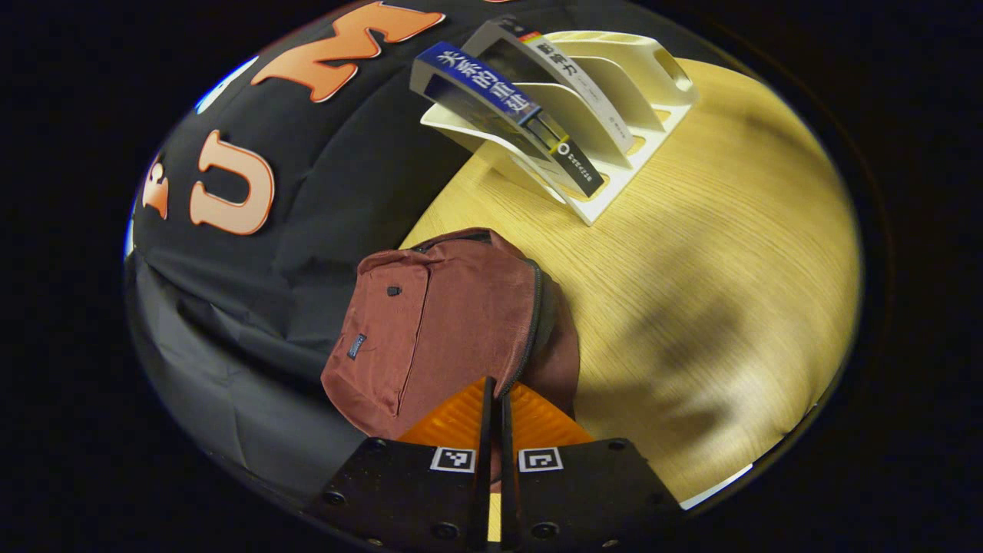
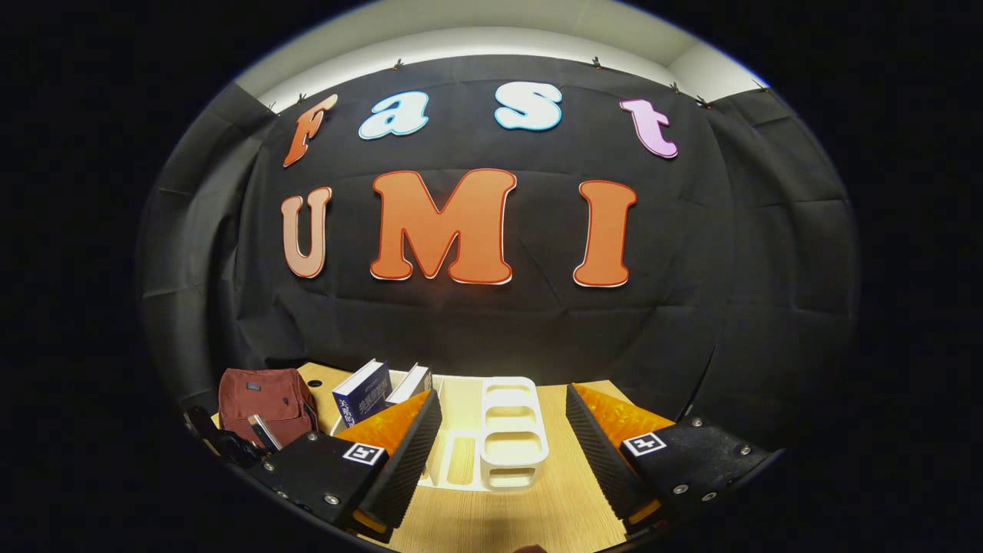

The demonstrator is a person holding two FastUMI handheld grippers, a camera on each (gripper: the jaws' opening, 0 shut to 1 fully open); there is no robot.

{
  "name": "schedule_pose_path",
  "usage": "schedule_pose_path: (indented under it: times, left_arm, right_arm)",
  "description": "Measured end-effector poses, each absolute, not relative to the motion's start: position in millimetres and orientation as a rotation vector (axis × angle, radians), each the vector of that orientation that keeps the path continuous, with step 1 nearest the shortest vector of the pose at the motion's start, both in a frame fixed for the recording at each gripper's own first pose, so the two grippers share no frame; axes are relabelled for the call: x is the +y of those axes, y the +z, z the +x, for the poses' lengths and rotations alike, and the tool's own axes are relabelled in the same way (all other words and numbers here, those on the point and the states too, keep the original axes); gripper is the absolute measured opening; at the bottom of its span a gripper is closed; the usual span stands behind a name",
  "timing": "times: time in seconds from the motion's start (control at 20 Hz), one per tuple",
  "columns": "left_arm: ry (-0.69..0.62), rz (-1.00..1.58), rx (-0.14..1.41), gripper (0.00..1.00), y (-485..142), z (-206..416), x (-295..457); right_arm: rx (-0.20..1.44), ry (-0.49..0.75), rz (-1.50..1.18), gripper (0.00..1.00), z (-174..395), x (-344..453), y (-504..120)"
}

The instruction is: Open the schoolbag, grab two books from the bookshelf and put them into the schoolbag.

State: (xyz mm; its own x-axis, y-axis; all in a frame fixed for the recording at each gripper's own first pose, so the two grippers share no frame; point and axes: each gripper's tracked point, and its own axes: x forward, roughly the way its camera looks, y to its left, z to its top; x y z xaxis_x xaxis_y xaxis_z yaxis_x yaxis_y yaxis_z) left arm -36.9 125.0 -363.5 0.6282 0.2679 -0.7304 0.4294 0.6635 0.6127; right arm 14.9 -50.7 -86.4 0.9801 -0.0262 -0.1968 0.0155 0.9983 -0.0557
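Bag (image 1: 430,322) is standing on the table (image 1: 691,307), soft and floppy, zipper (image 1: 530,330) running along its edge. Left gripper (image 1: 494,407) is pinching almost closed at the zipper, hold uncertain. Right gripper (image 2: 499,438) is gaping wide, empty, facing the shelf (image 2: 511,442); books (image 2: 361,395) look stiff.

Pale wood-grain worktop (image 1: 714,253), lit warm yellow, with soft dark shadows across the middle and the near right part in the left gripper view. Seen again as a narrow light strip low in the right gripper view (image 2: 522,514). Black cloth wall (image 2: 491,338) hanging behind it, creased and folded, dropping past the worktop's far edge. Above the cloth, a band of pale wall or ceiling (image 2: 491,31), brightly lit.
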Motion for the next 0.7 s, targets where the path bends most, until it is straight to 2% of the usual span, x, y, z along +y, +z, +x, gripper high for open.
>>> schedule_pose_path:
  times: [0.2, 0.7]
  left_arm:
    - [-0.12, 0.818, 0.914, 0.02, -334.5, -25.6, 128.2]
    - [-0.108, 0.723, 0.867, 0.02, -238.3, 16.1, 151.8]
  right_arm:
    - [0.215, 0.017, -0.043, 0.97, 20.0, -47.2, -90.8]
    - [0.256, 0.178, -0.065, 0.97, 41.8, -6.9, -87.1]
